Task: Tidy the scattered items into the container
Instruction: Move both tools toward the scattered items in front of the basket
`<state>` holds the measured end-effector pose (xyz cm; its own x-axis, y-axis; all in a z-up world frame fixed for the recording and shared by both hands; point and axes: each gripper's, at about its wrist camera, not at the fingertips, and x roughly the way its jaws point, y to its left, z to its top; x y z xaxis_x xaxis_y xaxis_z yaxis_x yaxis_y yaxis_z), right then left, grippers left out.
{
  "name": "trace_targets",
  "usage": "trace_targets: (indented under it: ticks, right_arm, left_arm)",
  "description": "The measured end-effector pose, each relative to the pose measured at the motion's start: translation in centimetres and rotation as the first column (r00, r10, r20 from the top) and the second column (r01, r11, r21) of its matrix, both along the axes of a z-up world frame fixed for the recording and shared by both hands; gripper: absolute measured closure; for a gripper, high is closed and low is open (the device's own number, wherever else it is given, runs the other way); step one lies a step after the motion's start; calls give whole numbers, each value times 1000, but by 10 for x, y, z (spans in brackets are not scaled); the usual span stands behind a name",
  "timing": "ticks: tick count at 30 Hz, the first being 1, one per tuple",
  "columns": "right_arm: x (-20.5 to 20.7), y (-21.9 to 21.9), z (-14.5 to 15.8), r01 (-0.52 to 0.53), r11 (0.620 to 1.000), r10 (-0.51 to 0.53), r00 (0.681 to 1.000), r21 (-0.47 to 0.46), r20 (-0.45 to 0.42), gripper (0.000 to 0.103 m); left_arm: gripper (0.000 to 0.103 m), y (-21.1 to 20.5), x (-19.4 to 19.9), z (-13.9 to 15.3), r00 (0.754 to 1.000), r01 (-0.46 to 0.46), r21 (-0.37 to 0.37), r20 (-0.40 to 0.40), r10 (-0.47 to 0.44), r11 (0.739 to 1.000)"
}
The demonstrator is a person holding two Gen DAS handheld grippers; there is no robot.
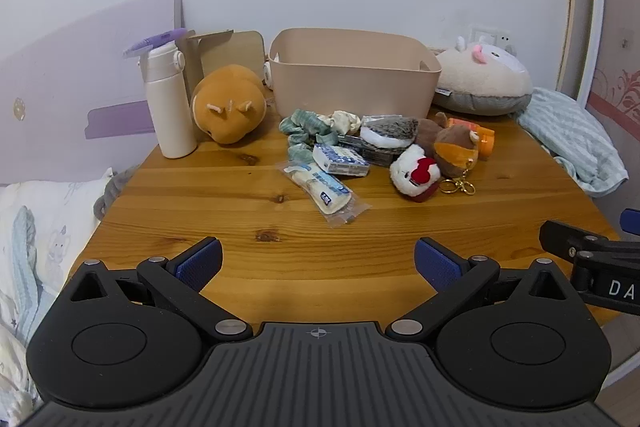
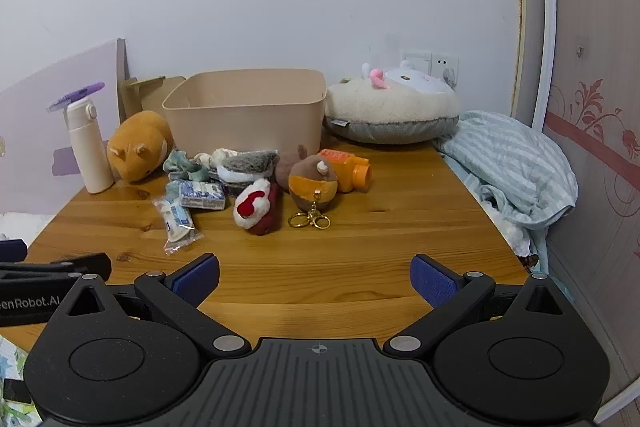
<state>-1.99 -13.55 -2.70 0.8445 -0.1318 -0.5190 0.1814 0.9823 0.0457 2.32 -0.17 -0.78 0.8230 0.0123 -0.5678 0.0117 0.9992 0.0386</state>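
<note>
A beige bin (image 1: pixel 352 79) (image 2: pixel 248 115) stands at the back of the wooden table (image 1: pixel 240 227) (image 2: pixel 380 247). In front of it lies a heap: green scrunchie (image 1: pixel 304 133), blue-white packets (image 1: pixel 340 159) (image 2: pixel 200 195), a clear wrapped packet (image 1: pixel 324 193) (image 2: pixel 176 223), grey fur pouch (image 1: pixel 390 133) (image 2: pixel 248 163), white-red plush (image 1: pixel 414 173) (image 2: pixel 256 207), brown-orange plush keychain (image 1: pixel 456 151) (image 2: pixel 314 185), orange bottle (image 1: pixel 484 139) (image 2: pixel 348 169). My left gripper (image 1: pixel 318 263) and right gripper (image 2: pixel 316 279) are open and empty, low over the near table edge, well short of the heap.
A white flask (image 1: pixel 168 103) (image 2: pixel 88 151) and orange hamster plush (image 1: pixel 228 103) (image 2: pixel 138 147) stand at the back left. A round cream cushion (image 1: pixel 480 79) (image 2: pixel 392 111) and striped cloth (image 1: pixel 572 139) (image 2: pixel 512 163) lie at the right. Bedding (image 1: pixel 36 227) lies left.
</note>
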Motion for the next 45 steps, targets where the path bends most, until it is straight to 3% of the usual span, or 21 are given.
trace_targets:
  ticks: [45]
  right_arm:
    - [110,-12,-25,-29,999,27,997,-15,-71,0]
  left_arm:
    - [0,9,122,-37,997,25,-21,-76,-26,999]
